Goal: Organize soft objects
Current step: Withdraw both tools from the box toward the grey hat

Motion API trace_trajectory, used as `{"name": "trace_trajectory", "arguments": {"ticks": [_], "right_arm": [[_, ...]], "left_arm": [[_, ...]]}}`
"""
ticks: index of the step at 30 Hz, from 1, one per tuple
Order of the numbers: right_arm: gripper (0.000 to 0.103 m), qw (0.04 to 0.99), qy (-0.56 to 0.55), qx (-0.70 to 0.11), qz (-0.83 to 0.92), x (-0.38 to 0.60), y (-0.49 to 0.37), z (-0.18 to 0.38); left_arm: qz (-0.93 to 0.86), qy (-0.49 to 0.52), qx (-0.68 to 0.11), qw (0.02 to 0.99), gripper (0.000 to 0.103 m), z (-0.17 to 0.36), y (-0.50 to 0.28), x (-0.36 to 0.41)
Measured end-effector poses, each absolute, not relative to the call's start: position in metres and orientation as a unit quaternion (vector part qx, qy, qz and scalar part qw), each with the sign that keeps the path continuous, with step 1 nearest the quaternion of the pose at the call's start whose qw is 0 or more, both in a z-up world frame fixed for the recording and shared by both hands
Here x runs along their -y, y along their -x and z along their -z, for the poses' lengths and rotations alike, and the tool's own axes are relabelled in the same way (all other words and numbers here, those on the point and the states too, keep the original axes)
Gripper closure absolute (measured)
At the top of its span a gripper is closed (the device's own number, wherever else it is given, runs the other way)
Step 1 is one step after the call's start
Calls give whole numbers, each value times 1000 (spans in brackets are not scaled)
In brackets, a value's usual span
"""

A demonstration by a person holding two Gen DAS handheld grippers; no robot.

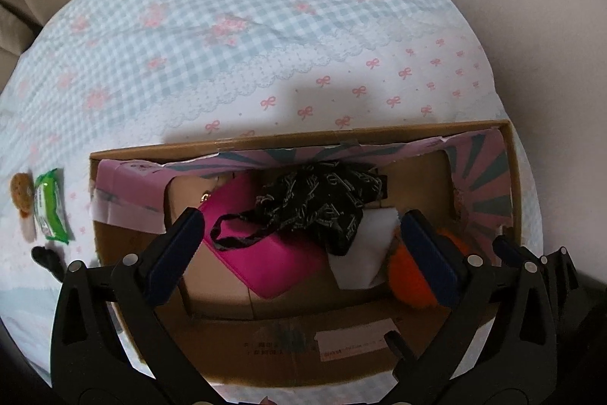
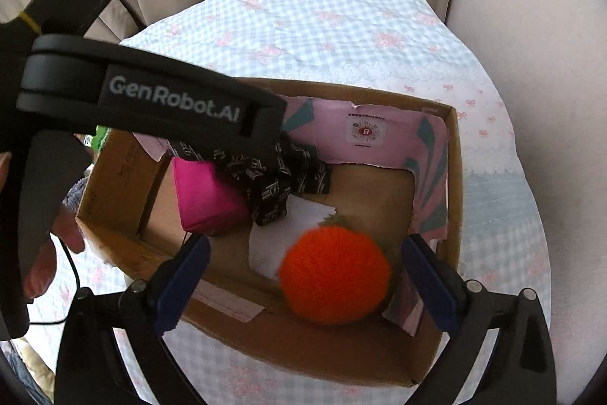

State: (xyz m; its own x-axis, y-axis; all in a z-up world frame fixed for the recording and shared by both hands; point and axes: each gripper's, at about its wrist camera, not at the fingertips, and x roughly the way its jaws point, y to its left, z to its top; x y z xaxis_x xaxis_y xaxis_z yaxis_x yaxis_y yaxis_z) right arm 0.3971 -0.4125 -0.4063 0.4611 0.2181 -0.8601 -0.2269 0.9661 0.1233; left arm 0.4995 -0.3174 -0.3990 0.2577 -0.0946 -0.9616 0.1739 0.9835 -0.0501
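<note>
Both the left gripper (image 1: 301, 245) and the right gripper (image 2: 305, 278) hang jaws apart, gripping nothing, over the cardboard box (image 1: 303, 135) on the bed, where the orange pompom (image 2: 335, 274), pink pouch (image 1: 261, 253) and black patterned cloth (image 1: 326, 200) lie.

Brown cardboard box (image 1: 265, 141), pink lining with teal rays. Magenta pouch (image 1: 261, 253). Black cloth (image 1: 326, 204) with white lettering. Orange fuzzy ball (image 2: 335, 276). White sheet (image 1: 360, 253). Blue-white gingham tablecloth (image 1: 227, 18), pink bows. Green packet (image 1: 51, 205).
</note>
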Motion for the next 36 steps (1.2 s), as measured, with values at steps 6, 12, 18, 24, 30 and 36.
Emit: {"name": "trace_trajectory", "arguments": {"ticks": [6, 12, 18, 24, 30, 36], "right_arm": [[3, 860, 6, -495, -126, 413, -392, 395], [3, 867, 7, -483, -124, 413, -384, 380], [3, 875, 10, -471, -115, 414, -370, 358], [3, 888, 3, -446, -111, 415, -345, 314], [3, 905, 12, -413, -102, 408, -309, 256], [3, 921, 22, -378, -91, 391, -264, 202]], "left_arm": [[83, -33, -595, 799, 0, 385, -491, 316], [83, -28, -578, 811, 0, 365, -479, 314], [83, -23, -558, 825, 0, 333, -458, 310], [87, -19, -527, 845, 0, 284, -425, 302], [95, -14, -484, 870, 0, 222, -376, 281], [90, 2, -439, 894, 0, 164, -311, 237]]}}
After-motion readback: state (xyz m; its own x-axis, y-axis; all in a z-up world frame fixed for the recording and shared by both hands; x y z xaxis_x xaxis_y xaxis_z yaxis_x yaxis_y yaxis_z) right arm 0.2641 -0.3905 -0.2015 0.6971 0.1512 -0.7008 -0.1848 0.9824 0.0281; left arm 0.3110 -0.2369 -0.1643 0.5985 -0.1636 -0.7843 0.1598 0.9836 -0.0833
